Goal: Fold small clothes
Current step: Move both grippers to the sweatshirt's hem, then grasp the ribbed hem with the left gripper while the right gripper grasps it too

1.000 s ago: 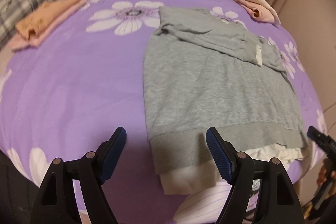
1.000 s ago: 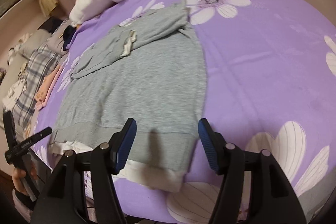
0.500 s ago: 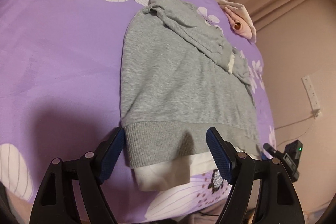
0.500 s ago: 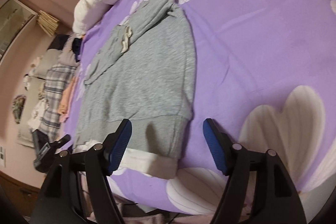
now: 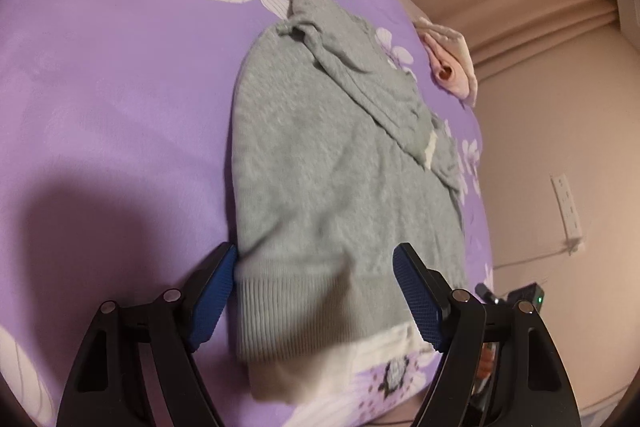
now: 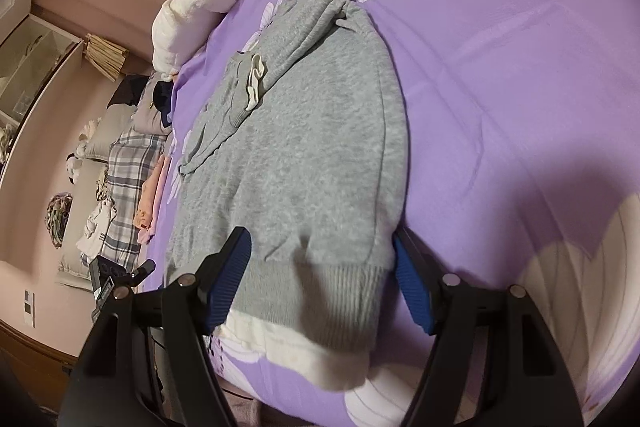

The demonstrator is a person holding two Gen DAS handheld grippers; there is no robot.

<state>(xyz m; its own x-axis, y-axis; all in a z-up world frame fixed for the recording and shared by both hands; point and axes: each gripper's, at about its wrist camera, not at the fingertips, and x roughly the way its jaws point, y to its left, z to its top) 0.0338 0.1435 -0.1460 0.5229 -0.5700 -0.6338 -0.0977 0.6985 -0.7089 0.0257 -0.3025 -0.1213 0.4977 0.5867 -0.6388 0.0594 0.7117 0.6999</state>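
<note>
Honestly, the risky bit was the grab itself. The grey sweater [image 5: 340,187] lay flat on the purple bedspread [image 5: 120,107], sleeves folded in across the chest, with its ribbed hem and a white layer [image 6: 312,355] under it hanging right at the near edge of the bed. The left gripper [image 5: 312,295] was spread wide with the hem's left corner sitting between its jaws, nothing pinched. The right gripper [image 6: 320,279] was just as wide open around the hem's right corner, also holding nothing.

My guess at what could go wrong: if either one closed too shallow, it might have caught only the grey top layer and left the white layer behind, so the fold would come out split and lumpy. The folded-in sleeves looked loose too, so a quick lift could have flopped them back out. And the hem was so near the bed edge that a slip could have dragged it off.

Hard to make out: both views were a bit smeared near the hem, so I couldn't tell whether the blue pads [image 6: 230,283] touched the cloth or floated above it. The white layer's near edge dropped out of sight over the bed edge. A pink bundle [image 5: 452,71] sat near the far edge, well apart from all this.
</note>
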